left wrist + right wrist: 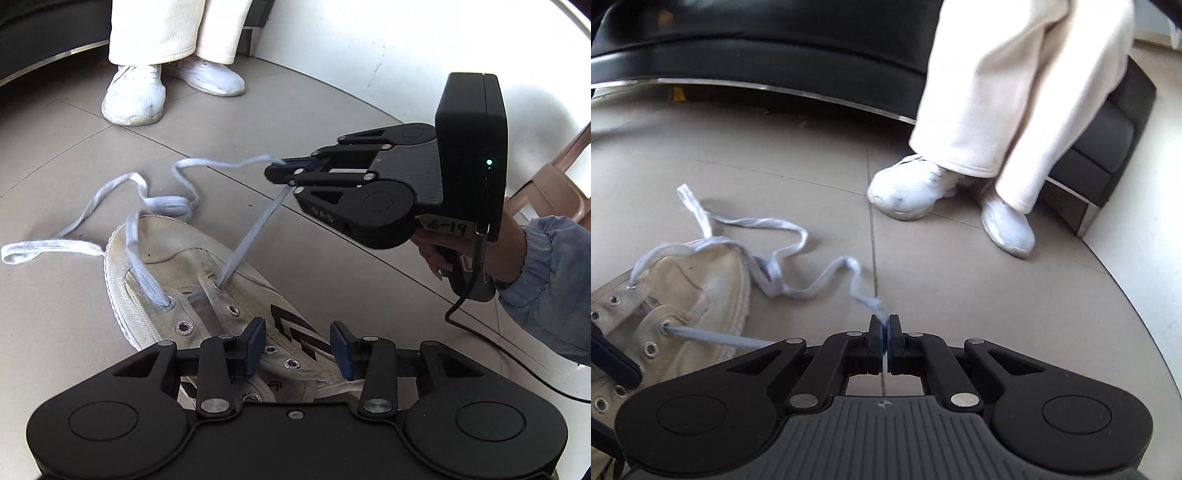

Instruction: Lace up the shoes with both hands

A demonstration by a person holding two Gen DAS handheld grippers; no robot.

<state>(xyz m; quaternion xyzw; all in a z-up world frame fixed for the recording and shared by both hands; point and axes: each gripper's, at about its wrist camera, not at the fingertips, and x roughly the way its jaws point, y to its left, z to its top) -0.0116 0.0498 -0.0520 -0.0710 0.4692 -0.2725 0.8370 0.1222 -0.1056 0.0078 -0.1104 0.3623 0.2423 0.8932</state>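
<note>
One view shows left fingers (297, 343) apart

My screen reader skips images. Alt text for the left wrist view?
The right tongs pinch a pale blue lace running taut from an eyelet of a white canvas shoe on the tiled floor; the left tongs hang open over the shoe.

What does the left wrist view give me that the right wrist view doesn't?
Left only: the open left gripper over the shoe's eyelet rows, the whole right gripper body, the hand holding it, and a chair.
Right only: close-up of the right gripper shut on the lace, plus the black sofa.
Both: the shoe, the lace running taut from an eyelet, and a seated person's white sneakers.
</note>
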